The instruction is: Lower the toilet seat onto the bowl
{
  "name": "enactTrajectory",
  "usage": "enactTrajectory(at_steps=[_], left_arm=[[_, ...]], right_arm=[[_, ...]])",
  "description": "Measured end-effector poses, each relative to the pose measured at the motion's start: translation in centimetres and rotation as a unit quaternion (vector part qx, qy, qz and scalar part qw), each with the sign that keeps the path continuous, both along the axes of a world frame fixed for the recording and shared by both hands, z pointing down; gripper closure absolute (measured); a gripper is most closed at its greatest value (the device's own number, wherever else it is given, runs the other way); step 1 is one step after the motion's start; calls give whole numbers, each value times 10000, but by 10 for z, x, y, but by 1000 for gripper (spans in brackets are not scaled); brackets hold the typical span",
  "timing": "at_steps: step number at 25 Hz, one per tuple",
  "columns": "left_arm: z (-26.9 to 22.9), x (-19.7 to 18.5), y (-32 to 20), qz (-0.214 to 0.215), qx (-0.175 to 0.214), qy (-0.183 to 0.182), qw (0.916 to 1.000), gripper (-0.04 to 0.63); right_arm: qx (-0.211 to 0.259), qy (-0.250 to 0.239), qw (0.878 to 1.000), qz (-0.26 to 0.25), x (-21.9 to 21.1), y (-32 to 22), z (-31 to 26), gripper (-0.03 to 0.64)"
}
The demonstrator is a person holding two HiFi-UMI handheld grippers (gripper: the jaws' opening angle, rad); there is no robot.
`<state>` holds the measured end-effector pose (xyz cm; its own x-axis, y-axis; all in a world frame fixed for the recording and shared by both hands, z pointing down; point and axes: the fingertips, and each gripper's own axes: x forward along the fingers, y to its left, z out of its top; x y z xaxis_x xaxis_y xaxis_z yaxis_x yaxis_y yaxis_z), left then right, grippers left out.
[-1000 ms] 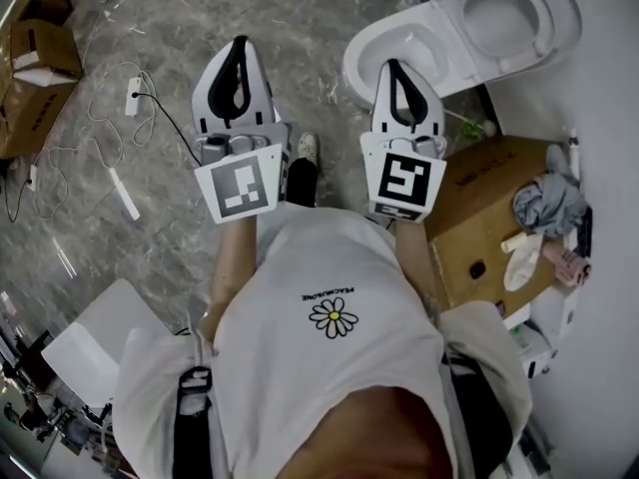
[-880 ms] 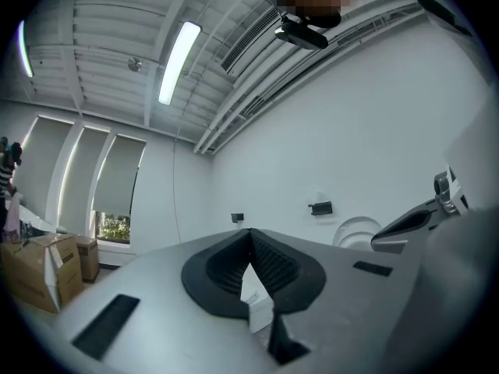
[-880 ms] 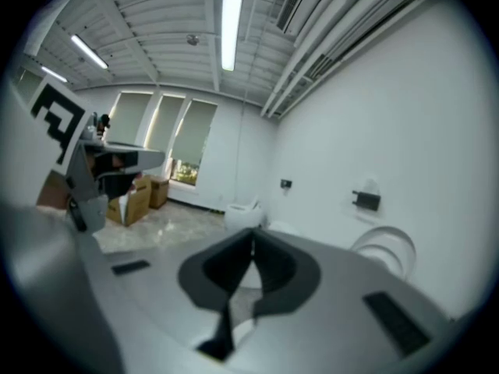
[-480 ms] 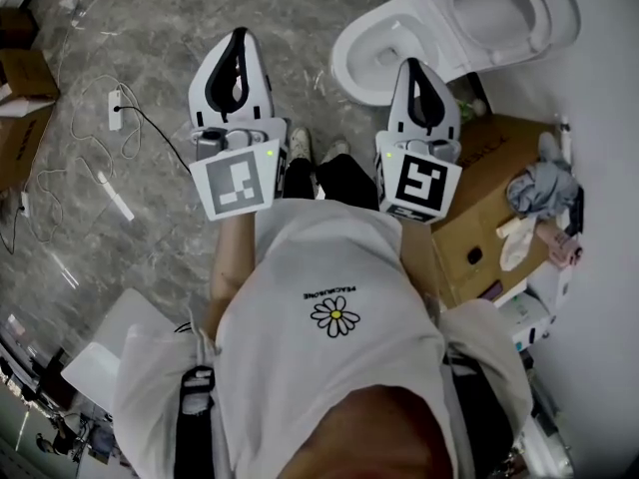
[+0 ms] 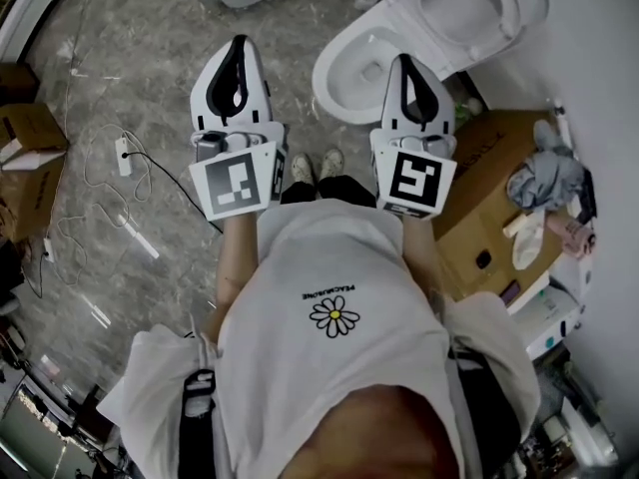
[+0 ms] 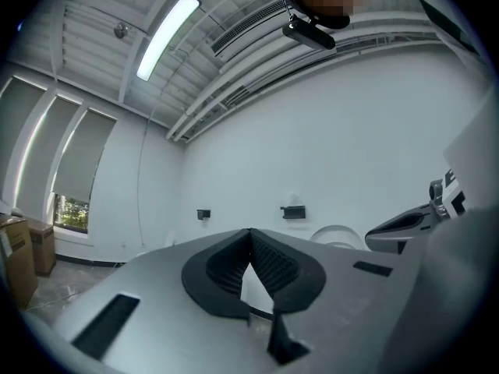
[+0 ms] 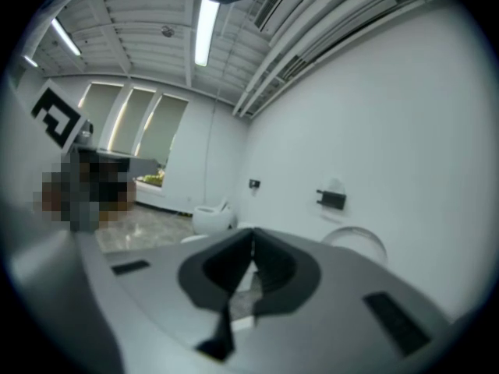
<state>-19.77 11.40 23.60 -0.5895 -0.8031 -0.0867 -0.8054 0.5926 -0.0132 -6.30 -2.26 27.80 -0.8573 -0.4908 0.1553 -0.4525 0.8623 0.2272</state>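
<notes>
Toilet seat (image 5: 527,8): a white oval ring, raised upright behind the open bowl (image 5: 327,88), at the floor's edge by the wall. Left gripper (image 5: 238,53) and right gripper (image 5: 404,73) hovered nearby, jaws closed on nothing.

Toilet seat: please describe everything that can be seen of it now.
The toilet seat is a white, glossy, plastic-looking oval ring with a wide opening. It stands raised, tilted back toward the wall behind it, rising from the rear of the open bowl and not resting on the rim. The right gripper is in front of it but apart; nothing else touches it.
</notes>
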Motion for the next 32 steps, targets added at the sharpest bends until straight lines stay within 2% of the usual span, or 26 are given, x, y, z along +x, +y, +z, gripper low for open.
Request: enactTrajectory(at_steps=[4,7,14,17,20,24,27,32], left_arm=[[4,24,-52,500,10,43,9987,575],[10,41,-89,957,-18,17,9954,575],[14,52,-166,1961,-33,149,9805,575],[3,49,-201,2433,-77,-3,9699,575],[-10,48,-227,3004,-120,-192,9535,575],[-16,38,-255,3517,-16,-195,9359,575],[-19,34,-275,3742,-5,-220,9271,575],[-17,40,-294,4028,-89,-375,9145,574]], right_arm=[[-119,-103,9984,537,35,-42,8,586],[-42,-224,9950,971,54,-71,13,586],[155,-341,9806,1922,93,-106,-1,586],[198,-420,9642,2612,114,-124,-12,586],[191,-640,9376,3411,134,-133,-24,586],[253,-689,9109,4060,139,-130,-30,586],[257,-677,9001,4297,137,-125,-32,586],[284,-644,8897,4512,134,-124,-35,586]])
